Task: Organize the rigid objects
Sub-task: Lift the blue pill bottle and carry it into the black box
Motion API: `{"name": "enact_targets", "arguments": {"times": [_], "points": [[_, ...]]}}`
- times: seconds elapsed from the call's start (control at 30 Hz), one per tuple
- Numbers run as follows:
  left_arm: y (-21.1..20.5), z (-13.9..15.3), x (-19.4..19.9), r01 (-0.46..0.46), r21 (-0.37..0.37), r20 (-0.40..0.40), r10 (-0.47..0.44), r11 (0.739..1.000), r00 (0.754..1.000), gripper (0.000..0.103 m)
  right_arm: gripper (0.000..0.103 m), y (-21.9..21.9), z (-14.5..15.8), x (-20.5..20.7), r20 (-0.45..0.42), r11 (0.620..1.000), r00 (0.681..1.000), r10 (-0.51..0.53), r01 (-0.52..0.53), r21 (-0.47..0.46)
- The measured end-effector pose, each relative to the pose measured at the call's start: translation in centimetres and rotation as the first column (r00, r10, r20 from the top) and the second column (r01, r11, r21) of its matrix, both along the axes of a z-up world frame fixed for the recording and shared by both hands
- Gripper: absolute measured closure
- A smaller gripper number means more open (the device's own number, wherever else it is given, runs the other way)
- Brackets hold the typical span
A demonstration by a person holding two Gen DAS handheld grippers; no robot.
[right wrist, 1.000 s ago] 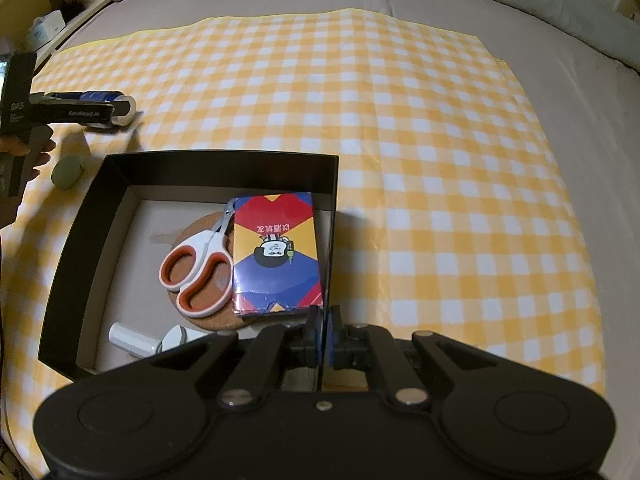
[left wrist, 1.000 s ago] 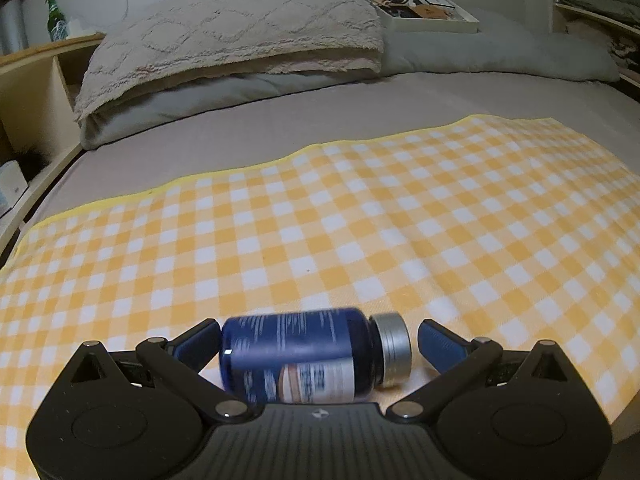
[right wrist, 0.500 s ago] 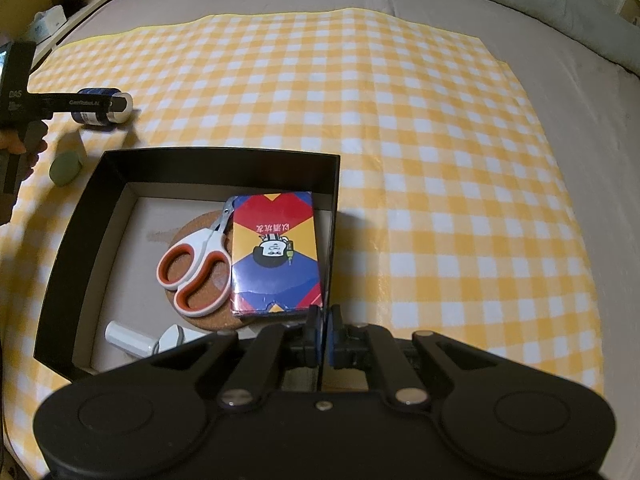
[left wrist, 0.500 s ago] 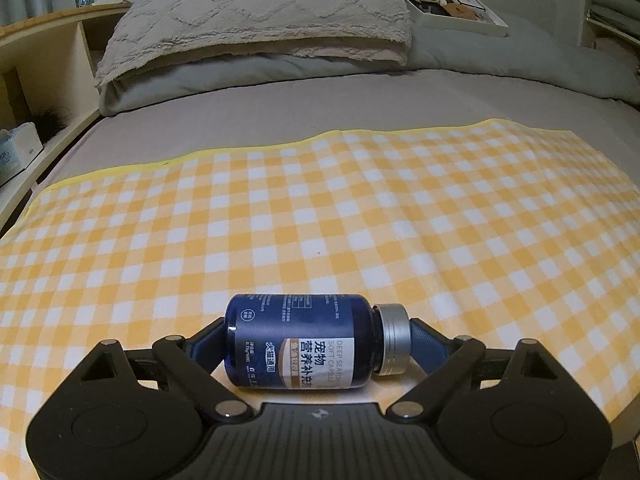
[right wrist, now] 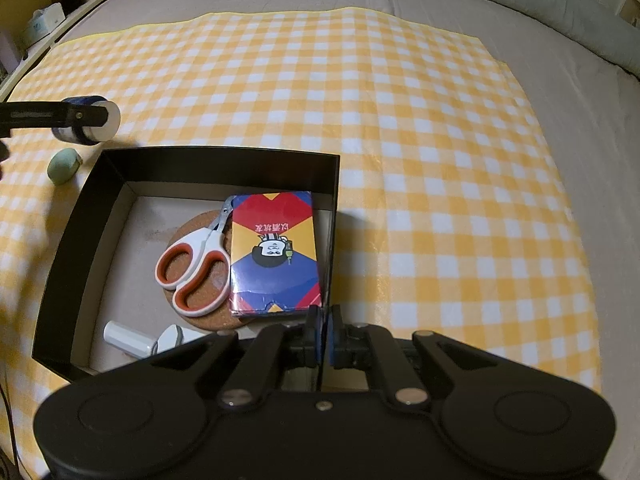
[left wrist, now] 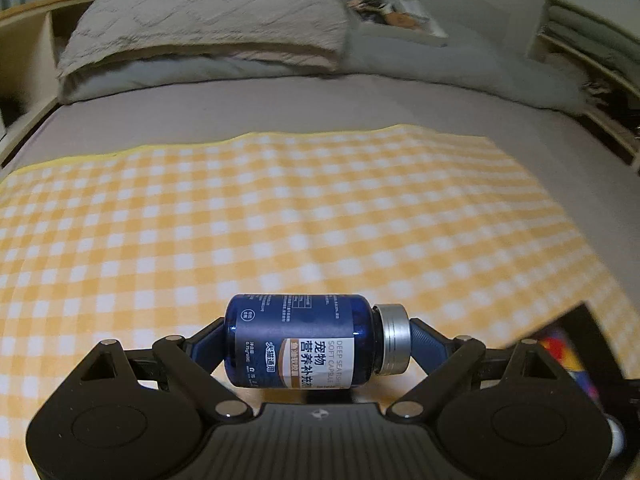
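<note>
My left gripper [left wrist: 316, 340] is shut on a blue supplement bottle [left wrist: 296, 346] with a silver cap, held sideways above the checked cloth. It also shows in the right wrist view [right wrist: 86, 120], lifted just left of the black box [right wrist: 224, 168]. My right gripper [right wrist: 323, 336] is shut on the box's near right wall. Inside the box lie orange-handled scissors [right wrist: 196, 264] on a cork coaster, a colourful card pack [right wrist: 274, 252] and a white object [right wrist: 132, 338].
A small green object [right wrist: 63, 166] lies on the yellow checked cloth [right wrist: 400, 120] left of the box. Pillows [left wrist: 208, 20] and a tray of items [left wrist: 396, 16] lie at the head of the bed. Wooden shelves stand on both sides.
My left gripper closed on the blue bottle, lifted it and carried it right, toward the box. The box corner now shows in the left wrist view. My right gripper stayed put.
</note>
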State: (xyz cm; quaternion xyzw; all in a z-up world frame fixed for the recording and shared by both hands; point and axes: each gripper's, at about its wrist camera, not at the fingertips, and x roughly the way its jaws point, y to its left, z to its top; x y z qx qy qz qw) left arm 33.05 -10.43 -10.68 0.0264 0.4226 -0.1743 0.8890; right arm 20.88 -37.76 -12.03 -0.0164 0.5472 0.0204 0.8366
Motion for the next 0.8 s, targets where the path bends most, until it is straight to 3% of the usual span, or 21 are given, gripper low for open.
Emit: {"name": "enact_targets", "arguments": {"times": [0.1,0.23,0.4,0.57,0.8], "points": [[-0.8,1.4,-1.6,0.031,-0.04,0.009,-0.031,0.999,0.999,0.011,0.099,0.1,0.0,-0.1,0.0,1.0,1.0,0.002,-0.002,-0.007],[-2.3,3.0,-3.9,0.154,-0.046,0.031,-0.153,0.987,0.988,0.011,0.099,0.1,0.0,-0.3,0.005,1.0,1.0,0.012,-0.012,-0.017],[-4.7,3.7,-7.4,0.379,0.019,0.056,-0.38,0.925,0.923,0.011,0.099,-0.1,0.2,-0.6,0.007,1.0,1.0,0.018,-0.018,-0.019],[-6.2,2.3,-9.7,0.558,0.115,0.029,-0.565,0.822,0.825,0.011,0.099,0.1,0.4,-0.8,0.008,0.999,1.0,0.026,-0.026,-0.032],[-7.7,0.5,-10.6,0.699,0.317,-0.011,-0.735,0.641,0.678,0.011,0.099,0.2,0.5,-0.8,0.007,0.999,1.0,0.031,-0.031,-0.036]]}}
